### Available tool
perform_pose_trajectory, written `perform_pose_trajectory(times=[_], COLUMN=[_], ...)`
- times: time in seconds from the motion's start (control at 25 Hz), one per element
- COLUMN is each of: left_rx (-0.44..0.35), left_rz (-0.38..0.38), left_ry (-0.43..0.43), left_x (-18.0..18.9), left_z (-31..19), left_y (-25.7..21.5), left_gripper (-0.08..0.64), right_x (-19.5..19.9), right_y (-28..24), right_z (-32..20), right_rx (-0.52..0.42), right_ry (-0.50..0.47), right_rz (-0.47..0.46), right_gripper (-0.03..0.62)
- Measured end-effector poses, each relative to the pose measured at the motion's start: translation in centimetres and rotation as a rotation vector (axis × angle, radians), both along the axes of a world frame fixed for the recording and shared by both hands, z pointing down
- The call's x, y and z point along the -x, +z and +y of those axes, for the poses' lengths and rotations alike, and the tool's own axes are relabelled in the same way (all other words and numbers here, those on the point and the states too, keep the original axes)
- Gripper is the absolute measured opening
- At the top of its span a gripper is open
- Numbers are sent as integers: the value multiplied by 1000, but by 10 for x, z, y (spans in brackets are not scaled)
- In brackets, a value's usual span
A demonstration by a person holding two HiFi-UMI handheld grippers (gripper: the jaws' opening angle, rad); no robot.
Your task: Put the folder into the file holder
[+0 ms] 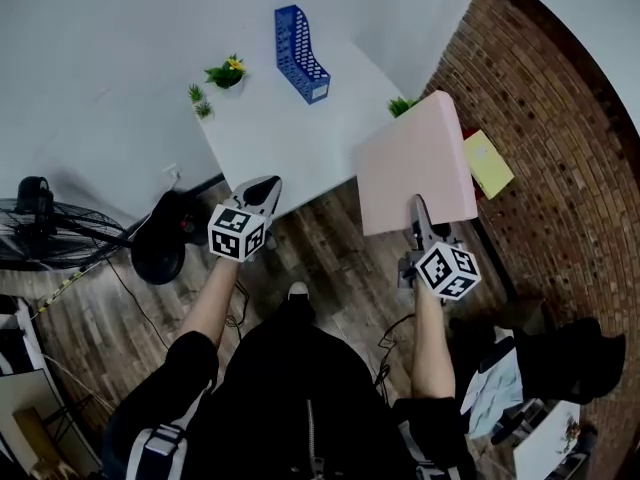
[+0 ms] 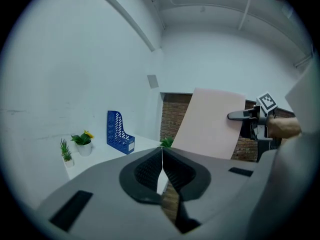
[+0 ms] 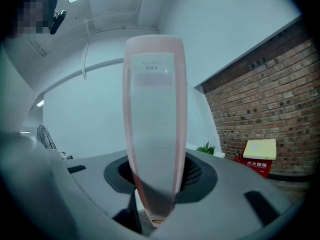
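The right claw (image 1: 416,206) grips the pink folder (image 1: 415,158), seemingly stiff and light, by its bottom edge; the left claw (image 1: 268,188) is closed, empty.

A pale pink rectangular folder (image 1: 415,158) is clamped by one edge in the right tool (image 1: 417,210), well apart from the blue perforated file holder (image 1: 300,55) stood upright on the white bench (image 1: 270,153).
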State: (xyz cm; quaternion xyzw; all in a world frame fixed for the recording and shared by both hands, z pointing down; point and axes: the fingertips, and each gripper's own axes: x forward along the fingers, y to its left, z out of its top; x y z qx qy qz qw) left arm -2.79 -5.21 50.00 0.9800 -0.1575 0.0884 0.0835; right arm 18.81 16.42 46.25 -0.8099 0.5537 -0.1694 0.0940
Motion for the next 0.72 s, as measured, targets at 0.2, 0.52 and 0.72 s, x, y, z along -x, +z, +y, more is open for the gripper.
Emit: perform_pose_trajectory(times=[0.2,0.52,0.72], left_rx=[-3,-17,-13], left_rz=[2,-13,-30], left_ry=[-22,-70,-144], left_x=[-26,-49,-57], left_z=[-51,-101,-138], left_y=[-4,-6,-2], left_gripper=[25,25,25], right_x=[-28,-68,-92], right_y=[-8,-13,-17], right_z=[-56,-127,-183], right_rx=[-10,-43,-60], right_ry=[-33,-90,-159], right_rz=[5,-14,-25], right_gripper=[164,163,163])
